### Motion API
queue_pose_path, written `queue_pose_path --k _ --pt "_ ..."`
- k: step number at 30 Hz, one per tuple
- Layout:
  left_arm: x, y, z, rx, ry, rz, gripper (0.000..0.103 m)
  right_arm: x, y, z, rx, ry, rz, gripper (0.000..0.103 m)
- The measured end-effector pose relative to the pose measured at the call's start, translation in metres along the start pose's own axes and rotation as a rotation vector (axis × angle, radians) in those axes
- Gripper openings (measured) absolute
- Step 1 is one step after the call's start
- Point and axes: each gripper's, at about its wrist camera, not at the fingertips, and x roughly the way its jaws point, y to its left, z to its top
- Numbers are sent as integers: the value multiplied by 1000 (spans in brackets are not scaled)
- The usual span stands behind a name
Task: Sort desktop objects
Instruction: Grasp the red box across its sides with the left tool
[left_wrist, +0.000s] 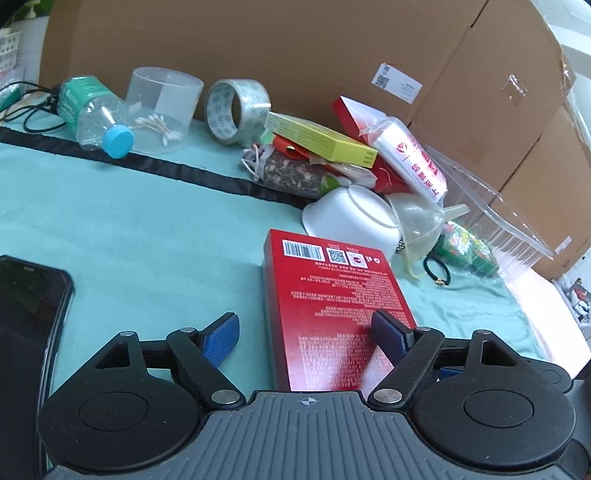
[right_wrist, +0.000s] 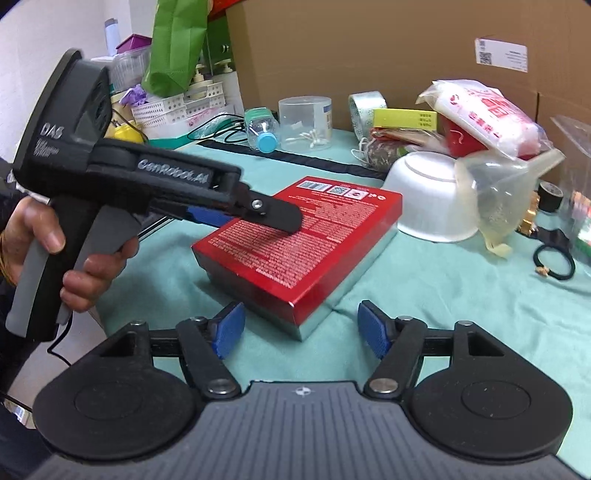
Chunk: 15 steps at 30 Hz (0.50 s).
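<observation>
Both grippers stand with their jaws apart and nothing clamped. Left gripper (left_wrist: 306, 332) hangs over the near half of the red box (left_wrist: 332, 306): one blue pad (left_wrist: 388, 332) is above the box's printed face, the other (left_wrist: 221, 338) out over the teal cloth (left_wrist: 147, 229) to the side. From the right wrist view, its black finger lies low across the top of the box (right_wrist: 295, 240), seemingly touching it, though contact cannot be confirmed. A hand (right_wrist: 66, 258) grips its handle.

Right gripper (right_wrist: 299, 328) points at the near corner of the same box, pads spread on either side of that corner and just short of it, not touching.

That box lies flat, barcode side up, alone on the cloth-covered worktop, clear of the heap behind it: an upturned white bowl (left_wrist: 351, 218), a plastic funnel (left_wrist: 424, 225), a yellow-green carton (left_wrist: 321, 138), a tape roll (left_wrist: 236, 107) and a bottle (left_wrist: 92, 114). Lying apart from that clutter, it reads as the item currently being sorted, probably just set down or about to be taken, with wide jaws suiting its broad sides.
</observation>
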Motion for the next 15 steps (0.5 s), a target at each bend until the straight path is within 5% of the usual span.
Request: queue_pose_path --k 4,10,15 --pt "2 -2 1 21 14 -40 81 4 6 3 -54 5 -22 76" --pt "7 -1 3 18 17 -37 87 8 8 7 -102 13 -34 78" --pt "12 0 5 13 37 -73 78 15 10 8 -113 23 -31 78"
